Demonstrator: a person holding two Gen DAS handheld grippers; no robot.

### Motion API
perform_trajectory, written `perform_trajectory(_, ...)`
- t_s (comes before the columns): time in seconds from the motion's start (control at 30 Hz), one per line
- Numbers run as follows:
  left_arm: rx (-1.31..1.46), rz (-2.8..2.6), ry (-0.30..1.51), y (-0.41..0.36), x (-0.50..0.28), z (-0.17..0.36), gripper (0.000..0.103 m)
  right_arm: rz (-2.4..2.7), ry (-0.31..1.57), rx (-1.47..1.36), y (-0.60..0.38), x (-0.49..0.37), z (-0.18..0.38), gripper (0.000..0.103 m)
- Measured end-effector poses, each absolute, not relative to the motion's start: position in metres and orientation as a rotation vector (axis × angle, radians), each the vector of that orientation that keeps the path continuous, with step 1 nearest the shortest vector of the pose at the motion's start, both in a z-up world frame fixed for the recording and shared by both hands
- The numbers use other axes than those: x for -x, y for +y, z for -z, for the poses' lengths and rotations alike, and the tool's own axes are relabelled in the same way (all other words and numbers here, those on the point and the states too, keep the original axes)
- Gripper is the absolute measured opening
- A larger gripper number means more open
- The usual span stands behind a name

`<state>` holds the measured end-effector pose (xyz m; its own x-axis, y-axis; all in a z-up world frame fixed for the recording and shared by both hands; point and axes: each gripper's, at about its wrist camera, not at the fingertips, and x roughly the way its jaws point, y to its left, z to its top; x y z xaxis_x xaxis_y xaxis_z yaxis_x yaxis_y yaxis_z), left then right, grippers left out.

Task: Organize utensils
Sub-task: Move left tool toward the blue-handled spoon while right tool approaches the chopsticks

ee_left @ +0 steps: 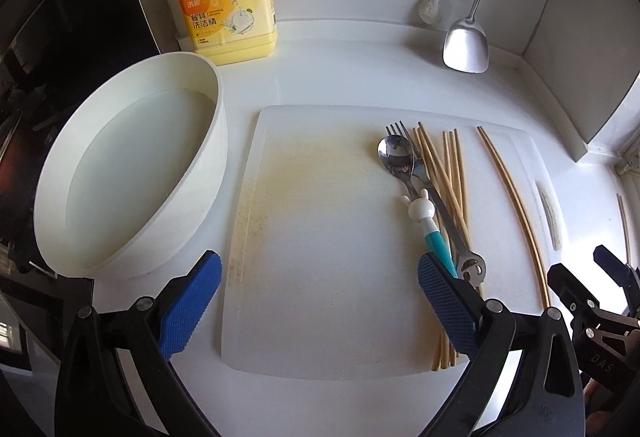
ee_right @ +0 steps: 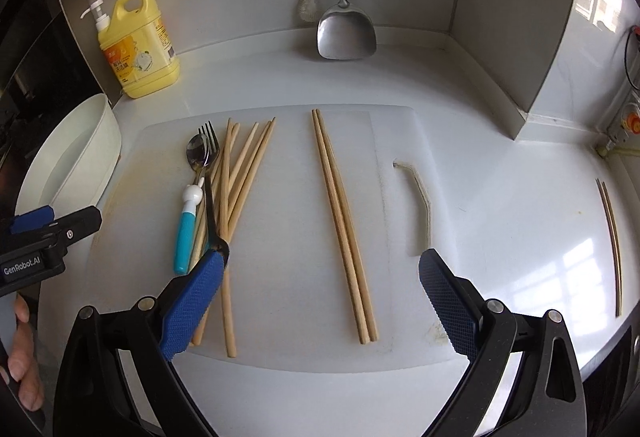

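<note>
**Utensil heap sits right of the left tongs, left of the right tongs**

On the cutting board (ee_left: 320, 237), left wrist view: we see the left gripper (ee_left: 320, 311) spread wide and holding nothing, over the bare stained middle of the board. The heap of spoon (ee_left: 395, 153), fork (ee_left: 436, 197) and loose chopsticks (ee_left: 452, 177) lies to the right of the tongs, long axes running near to far; the right fingertip (ee_left: 444, 297) overlaps the heap's near ends, contact not resolvable. A separate chopstick pair (ee_left: 516, 205) lies further right. The white tub (ee_left: 188, 173) stands left of the board. The right gripper (ee_left: 592, 277) shows at the right edge.

On the same board, right wrist view: the right gripper (ee_right: 320, 307) is also spread wide and empty. The neat pair (ee_right: 344, 225) runs near to far between its fingers, almost centred. The heap (ee_right: 240, 173) lies left, beside the left fingertip (ee_right: 192, 305).

We judge the right tongs better aligned for the pair, the left nearer the heap and tub.
</note>
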<state>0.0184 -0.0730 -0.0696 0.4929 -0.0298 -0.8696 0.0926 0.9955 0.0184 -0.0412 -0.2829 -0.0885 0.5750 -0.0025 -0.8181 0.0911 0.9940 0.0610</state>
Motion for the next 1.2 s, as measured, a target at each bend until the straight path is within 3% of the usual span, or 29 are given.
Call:
perform_trajectory(0.47,-0.018,0.064,0.957,-0.102,-0.027,0.095,0.097,-0.014,0.876,-0.132,-0.318,0.004,0.117,0.094)
perform_trajectory(1.2,0.023,0.049,0.996,-0.103,-0.05,0.138,0.098,0.035,0.865,-0.139,-0.327,-0.01,0.135,0.094)
